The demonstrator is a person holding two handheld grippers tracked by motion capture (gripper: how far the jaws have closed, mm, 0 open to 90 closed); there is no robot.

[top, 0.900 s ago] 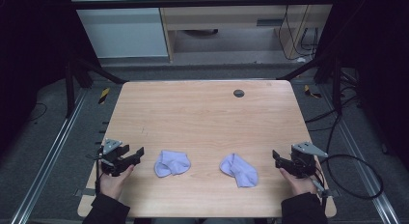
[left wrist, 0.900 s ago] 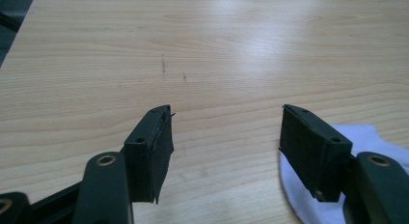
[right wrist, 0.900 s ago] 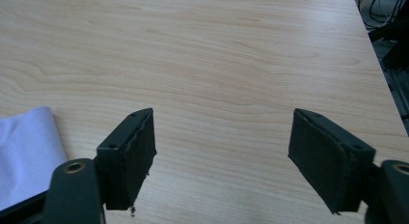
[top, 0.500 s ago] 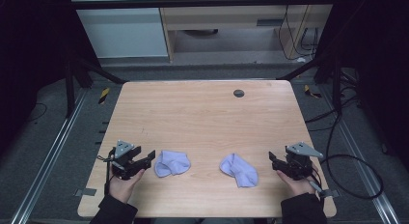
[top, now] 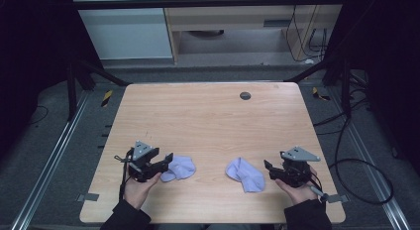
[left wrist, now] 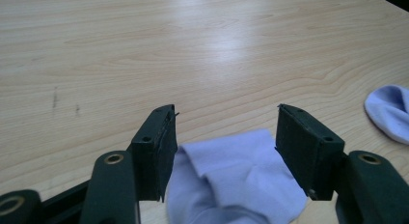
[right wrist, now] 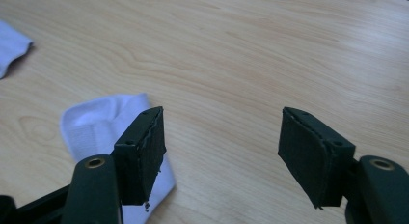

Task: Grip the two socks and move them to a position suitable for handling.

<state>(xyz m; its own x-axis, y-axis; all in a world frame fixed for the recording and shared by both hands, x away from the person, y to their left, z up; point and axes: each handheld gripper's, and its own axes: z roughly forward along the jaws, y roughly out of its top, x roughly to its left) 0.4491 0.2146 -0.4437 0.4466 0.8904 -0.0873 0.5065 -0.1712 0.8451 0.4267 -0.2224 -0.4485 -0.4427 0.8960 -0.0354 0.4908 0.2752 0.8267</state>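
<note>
- At 7 o'clock on the wooden table (top: 208,116), the left gripper (top: 167,159) is held low, jaws apart around a soft lilac sock (left wrist: 241,185).
- At 5 o'clock, the right gripper (top: 268,166) is held open beside a second crumpled sock (top: 245,174).

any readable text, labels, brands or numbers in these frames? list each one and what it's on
None: no legible word, number or brand in any view.
The two light purple socks carry no print.
The wooden table has only faint dark scuffs, not writing.
The yellow-and-black hazard tape on the floor is stripes only.
The hand-held grippers' black pads bear no marking.
</note>
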